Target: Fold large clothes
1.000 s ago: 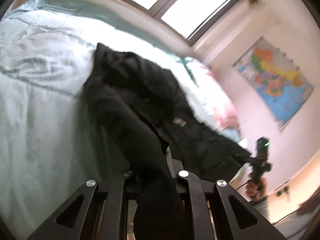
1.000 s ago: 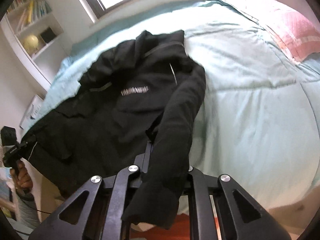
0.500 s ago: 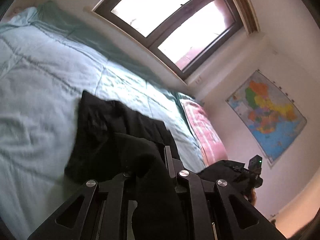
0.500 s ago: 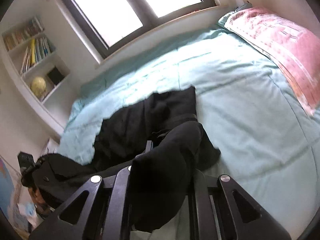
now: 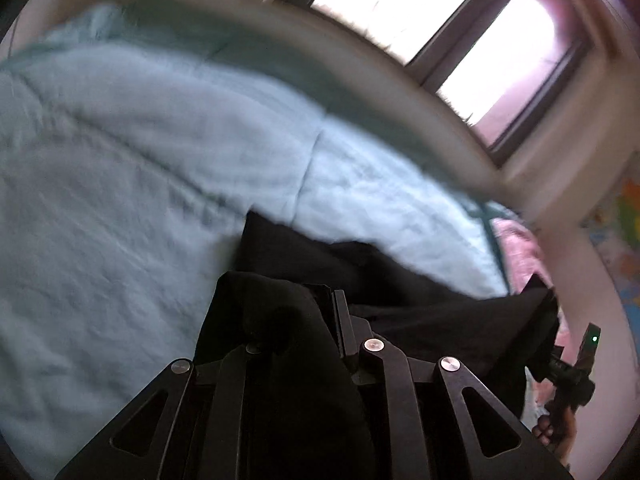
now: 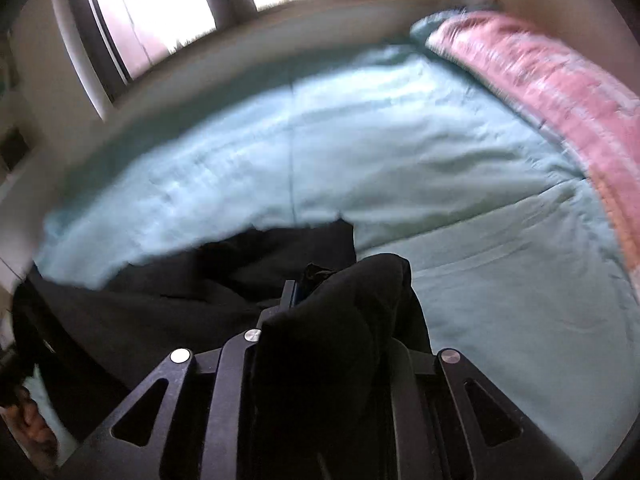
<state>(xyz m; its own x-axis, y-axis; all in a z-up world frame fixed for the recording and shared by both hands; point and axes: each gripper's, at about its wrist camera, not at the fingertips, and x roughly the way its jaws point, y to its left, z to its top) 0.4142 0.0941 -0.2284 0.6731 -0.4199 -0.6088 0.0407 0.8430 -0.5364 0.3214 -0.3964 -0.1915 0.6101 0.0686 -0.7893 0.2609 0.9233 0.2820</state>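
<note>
A bed covered with a pale teal quilt (image 6: 400,152) fills both views, its stitched seams running across the fabric. At the head end a pink pillow (image 6: 552,92) lies on the quilt against the wall; the left wrist view shows only a sliver of it. A black garment (image 5: 360,276) hangs over the near part of the quilt, though blur makes it hard to tell how much of it actually rests on the bed.

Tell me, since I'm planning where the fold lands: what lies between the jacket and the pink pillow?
Only bare teal duvet. The right wrist view shows it running from the black jacket to the pink pillow, with nothing on it.
</note>
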